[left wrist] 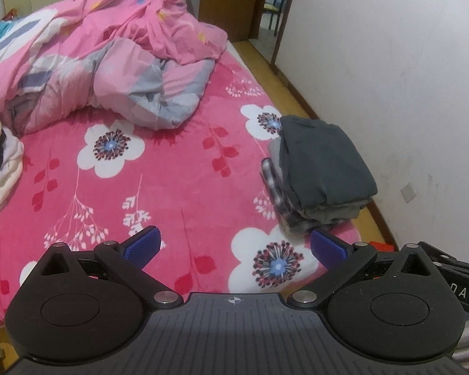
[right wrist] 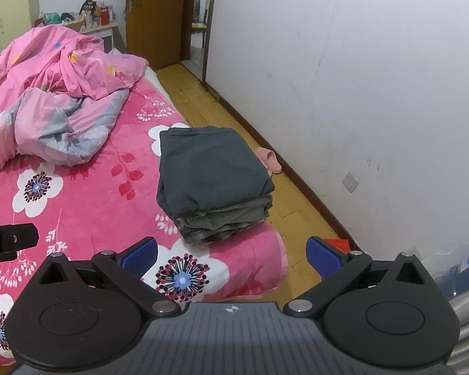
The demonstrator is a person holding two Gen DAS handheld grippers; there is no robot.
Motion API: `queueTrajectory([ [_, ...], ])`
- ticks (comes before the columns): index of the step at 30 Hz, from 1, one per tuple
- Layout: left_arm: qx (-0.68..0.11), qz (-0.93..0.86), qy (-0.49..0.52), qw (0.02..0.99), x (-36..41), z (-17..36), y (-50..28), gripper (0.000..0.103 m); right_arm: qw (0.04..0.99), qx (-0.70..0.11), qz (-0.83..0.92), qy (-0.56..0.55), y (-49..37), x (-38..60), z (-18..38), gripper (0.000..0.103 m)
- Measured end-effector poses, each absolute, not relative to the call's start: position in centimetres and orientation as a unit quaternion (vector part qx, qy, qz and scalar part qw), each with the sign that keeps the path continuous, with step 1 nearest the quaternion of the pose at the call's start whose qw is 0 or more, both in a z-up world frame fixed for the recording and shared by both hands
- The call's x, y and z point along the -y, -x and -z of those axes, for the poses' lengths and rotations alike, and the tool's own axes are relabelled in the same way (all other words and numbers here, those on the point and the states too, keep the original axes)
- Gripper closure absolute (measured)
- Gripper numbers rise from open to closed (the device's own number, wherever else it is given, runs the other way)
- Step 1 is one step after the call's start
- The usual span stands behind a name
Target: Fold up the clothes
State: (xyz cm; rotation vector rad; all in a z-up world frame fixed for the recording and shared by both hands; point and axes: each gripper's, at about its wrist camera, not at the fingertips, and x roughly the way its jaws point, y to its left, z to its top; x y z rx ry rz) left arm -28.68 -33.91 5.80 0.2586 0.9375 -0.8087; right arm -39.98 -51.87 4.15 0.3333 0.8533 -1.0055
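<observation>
Folded clothes stack (left wrist: 322,172) beyond spread left tongs (left wrist: 236,248)

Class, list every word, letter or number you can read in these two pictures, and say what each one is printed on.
"DAS" – white letters on the other black tool, cut off by the frame edge.
"AI" – white letters on the other black tool, also cut off.
Red container on the far shelf: label too small to read.

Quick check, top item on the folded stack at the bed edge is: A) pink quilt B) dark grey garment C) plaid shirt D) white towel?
B. The dark grey garment lies folded on top of the stack, with a lighter grey layer and a plaid piece showing beneath it; the pink quilt is bunched up separately, farther up the bed.
</observation>
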Motion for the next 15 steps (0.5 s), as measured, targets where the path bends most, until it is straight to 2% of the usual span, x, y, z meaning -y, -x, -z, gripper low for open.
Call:
queueTrajectory([
  [15, -0.428, 0.375, -0.121, 0.813, 34.3, -6.1, 28.2, 0.000, 0.789, -0.394, 0.453, -0.132, 38.6, 52.5, -5.0, 0.000],
])
